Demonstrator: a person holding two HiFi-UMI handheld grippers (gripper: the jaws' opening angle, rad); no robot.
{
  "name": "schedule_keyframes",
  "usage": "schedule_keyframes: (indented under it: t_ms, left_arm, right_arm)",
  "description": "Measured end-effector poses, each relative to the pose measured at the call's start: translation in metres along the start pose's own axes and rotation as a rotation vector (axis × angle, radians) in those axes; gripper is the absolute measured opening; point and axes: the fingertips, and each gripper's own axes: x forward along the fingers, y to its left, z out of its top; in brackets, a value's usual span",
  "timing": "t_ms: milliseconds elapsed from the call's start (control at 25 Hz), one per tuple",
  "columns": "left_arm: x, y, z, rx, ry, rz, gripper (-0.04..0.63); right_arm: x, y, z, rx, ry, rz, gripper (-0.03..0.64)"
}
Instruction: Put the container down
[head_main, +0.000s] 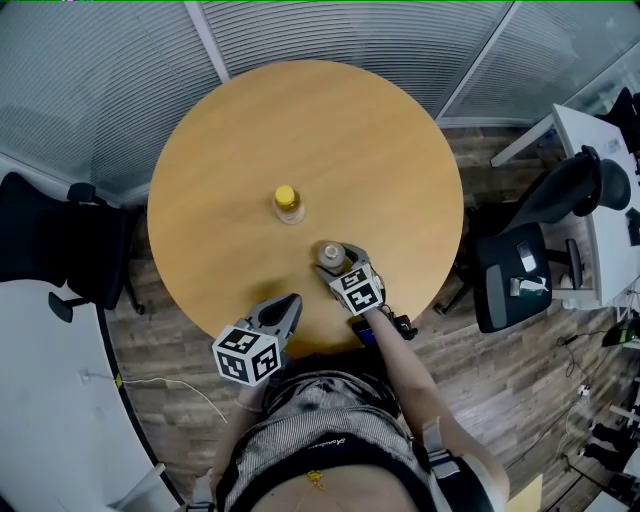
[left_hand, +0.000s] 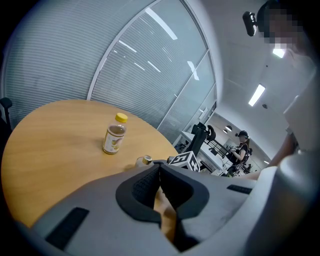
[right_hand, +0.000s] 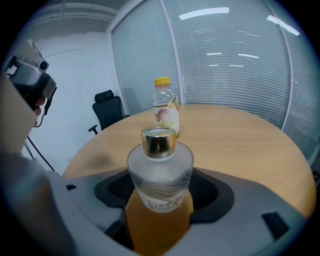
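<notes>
Round tabletop (head_main: 250, 120), lower centre: my right hand-held gripper (head_main: 335, 262) clamps the upright container (right_hand: 160, 167) dead ahead; left hand-held gripper (left_hand: 159, 172) closed, empty.

A bottle (head_main: 288, 203) stands near the centre of the round table (head_main: 250, 120). Nearer the person and slightly right of it, the container (right_hand: 160, 167) sits between the fingers of the right gripper (head_main: 340, 266). The left gripper (head_main: 287, 308) is over the table's near edge, further left. One chair (head_main: 60, 250) stands left of the table and another chair (head_main: 520, 275) right of it.
</notes>
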Motion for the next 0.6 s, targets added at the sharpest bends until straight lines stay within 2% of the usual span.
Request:
schedule_keyframes:
  t_ms: [600]
  left_arm:
    - [0.0012,-0.0049,-0.0045,0.003,0.008,-0.007,0.021]
  right_arm:
    - [-0.0021,-0.0043,-0.0030,0.027,0.009,0.018,0.344]
